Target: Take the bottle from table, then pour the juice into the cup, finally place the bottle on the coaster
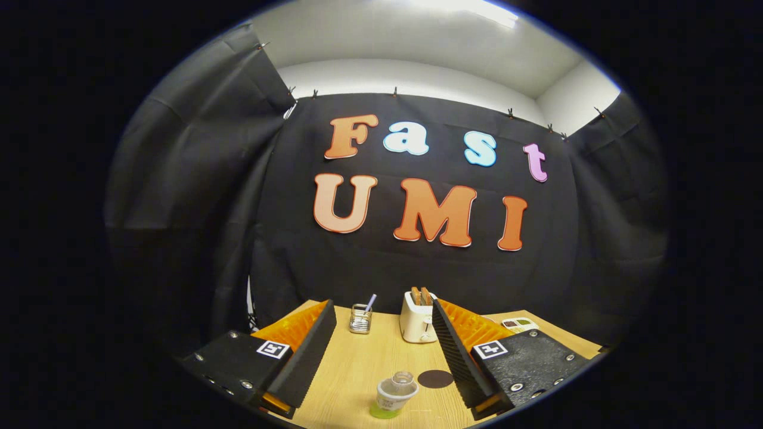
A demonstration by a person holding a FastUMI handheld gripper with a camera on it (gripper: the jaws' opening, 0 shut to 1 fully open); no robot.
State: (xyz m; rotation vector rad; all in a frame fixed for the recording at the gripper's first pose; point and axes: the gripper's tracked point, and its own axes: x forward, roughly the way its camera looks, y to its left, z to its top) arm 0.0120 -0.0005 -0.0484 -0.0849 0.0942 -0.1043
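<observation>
Jaws stood wide open w/ nothing held, both fingers angled out over the wooden bench.

Bottle sat on the bench between the two fingers, at the near end, closer to the right finger than the left. Seen from above & at an angle: clear neck w/ open-looking mouth on top, pale label band around the body, green liquid showing at the base. Neither finger touched it. Couldn't tell for sure whether a cap was on.

Coaster, a dark flat round disc, lay on the bench just right of the bottle & a bit farther away, close by the inner edge of the right finger. Bottle & coaster were near each other, seemingly not touching.

Far side of the bench: a small clear glass holder w/ a thin stick or straw leaning out of it, standing beyond the left finger tip. Right of it, a cream toaster w/ two brown slices poking out of the top, partly hidden behind the right finger tip. Farther right, a small pale gadget w/ buttons lay near the bench's far right edge; too small to tell what it was.

Black cloth hung behind & to both sides of the bench.
</observation>
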